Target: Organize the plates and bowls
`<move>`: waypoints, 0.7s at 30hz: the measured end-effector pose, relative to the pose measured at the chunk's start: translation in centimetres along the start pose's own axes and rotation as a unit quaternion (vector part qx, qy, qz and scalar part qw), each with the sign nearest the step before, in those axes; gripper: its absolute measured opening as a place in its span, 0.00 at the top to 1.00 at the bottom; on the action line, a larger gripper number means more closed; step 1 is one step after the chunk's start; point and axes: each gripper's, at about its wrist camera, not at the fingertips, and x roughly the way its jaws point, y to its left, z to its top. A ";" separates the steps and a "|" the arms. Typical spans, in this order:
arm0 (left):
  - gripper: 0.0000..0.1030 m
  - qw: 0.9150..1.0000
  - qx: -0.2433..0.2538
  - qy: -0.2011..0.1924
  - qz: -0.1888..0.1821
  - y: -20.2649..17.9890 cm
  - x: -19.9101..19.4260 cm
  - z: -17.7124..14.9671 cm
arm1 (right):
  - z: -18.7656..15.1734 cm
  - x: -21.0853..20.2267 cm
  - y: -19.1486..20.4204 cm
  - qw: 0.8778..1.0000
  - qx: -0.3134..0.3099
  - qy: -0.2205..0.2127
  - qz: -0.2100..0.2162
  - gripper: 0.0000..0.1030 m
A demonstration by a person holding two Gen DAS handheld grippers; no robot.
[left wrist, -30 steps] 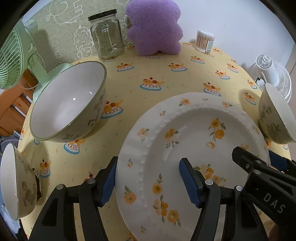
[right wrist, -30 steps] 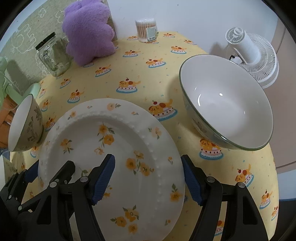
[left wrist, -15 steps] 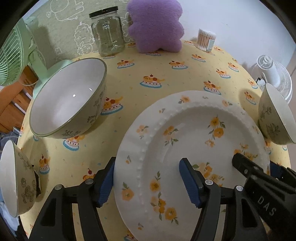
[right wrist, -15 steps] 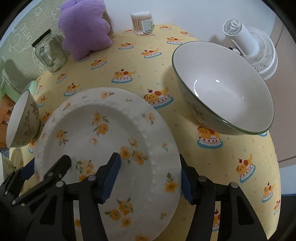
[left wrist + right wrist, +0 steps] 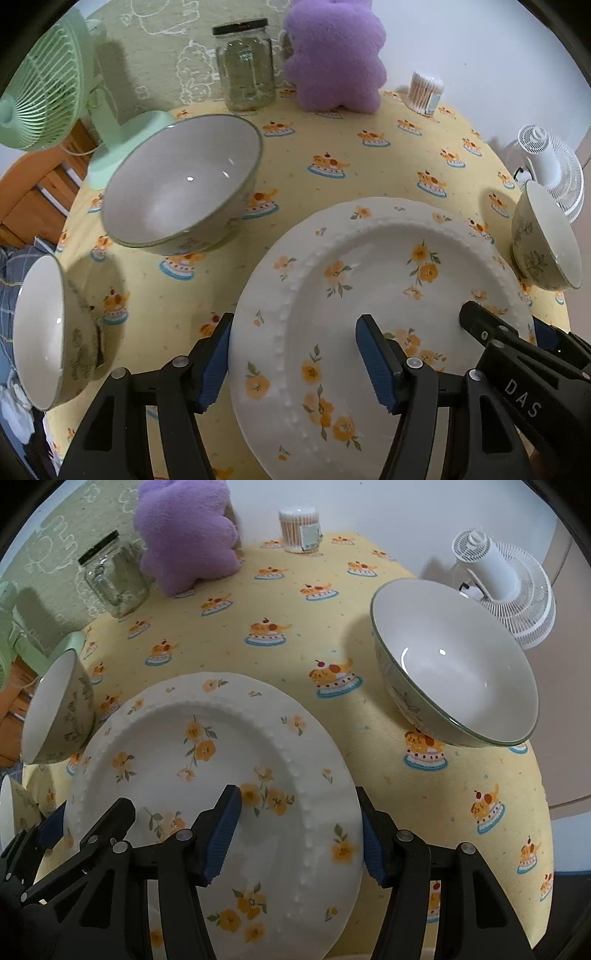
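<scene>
glass jar [image 5: 245, 66] beside purple cushion [image 5: 334, 55]

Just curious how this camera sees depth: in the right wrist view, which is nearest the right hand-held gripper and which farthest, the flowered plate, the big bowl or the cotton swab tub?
1. Flowered plate, between its fingers.
2. Big bowl, right.
3. Cotton swab tub, far edge.

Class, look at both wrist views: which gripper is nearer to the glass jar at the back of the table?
Left. The left gripper grips the plate's rim on the glass jar's side; the right gripper grips the opposite rim, farther away.
</scene>
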 end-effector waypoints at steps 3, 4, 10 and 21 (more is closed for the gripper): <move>0.36 1.000 -0.005 -0.007 -0.001 0.6 -1.0 0.0 | -0.1 -1.0 0.7 1.000 -0.007 -0.006 0.001 0.39; 0.36 1.000 -0.006 -0.010 -0.001 0.7 -1.4 0.0 | -0.1 -1.3 0.9 1.000 -0.009 -0.009 0.001 0.39; 0.36 1.000 -0.010 -0.021 -0.001 1.2 -3.4 -0.5 | -0.7 -3.5 1.8 1.000 -0.018 -0.020 -0.001 0.39; 0.36 0.999 0.005 -0.029 -0.016 0.8 -6.3 -2.9 | -3.6 -7.3 1.3 0.999 -0.007 -0.038 -0.015 0.39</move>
